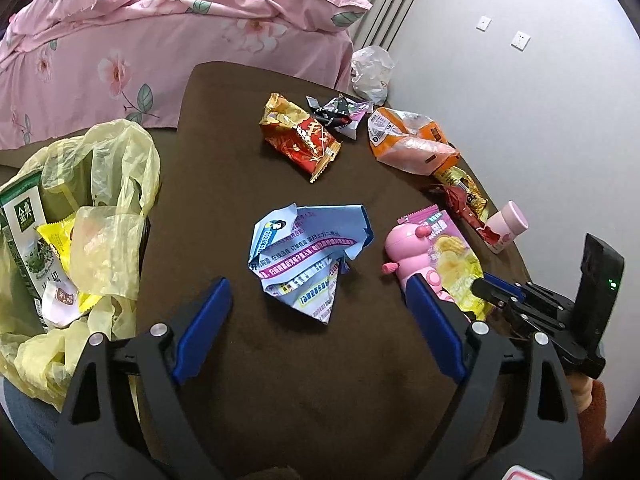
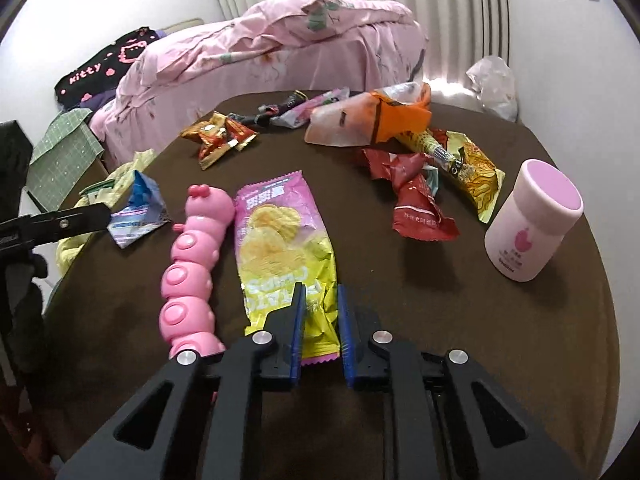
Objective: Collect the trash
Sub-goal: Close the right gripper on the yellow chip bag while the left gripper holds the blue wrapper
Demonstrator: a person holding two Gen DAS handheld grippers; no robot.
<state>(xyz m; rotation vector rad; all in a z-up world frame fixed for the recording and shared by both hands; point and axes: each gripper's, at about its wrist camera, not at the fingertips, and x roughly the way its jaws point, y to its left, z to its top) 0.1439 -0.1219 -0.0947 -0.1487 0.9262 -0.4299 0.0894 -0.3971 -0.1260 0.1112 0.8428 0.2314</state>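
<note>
My right gripper [image 2: 320, 300] is shut on the near end of a pink and yellow chip bag [image 2: 280, 240], which crumples between the blue pads. The bag lies flat on the brown table [image 2: 440, 340] beside a pink caterpillar toy [image 2: 192, 276]. In the left wrist view my left gripper [image 1: 320, 304] stands open, its fingers wide on either side of a crumpled blue paper leaflet [image 1: 304, 252] without touching it. A yellow trash bag [image 1: 100, 208] with packaging inside gapes at the table's left edge. The right gripper [image 1: 496, 292] shows at the chip bag [image 1: 460, 264].
Several more wrappers lie at the far side: a red and gold one [image 1: 300, 136], an orange bag [image 1: 404, 140], a red wrapper [image 2: 416, 200]. A pink bottle [image 2: 532, 220] stands upright at the right. A pink bed [image 1: 120, 40] is behind the table.
</note>
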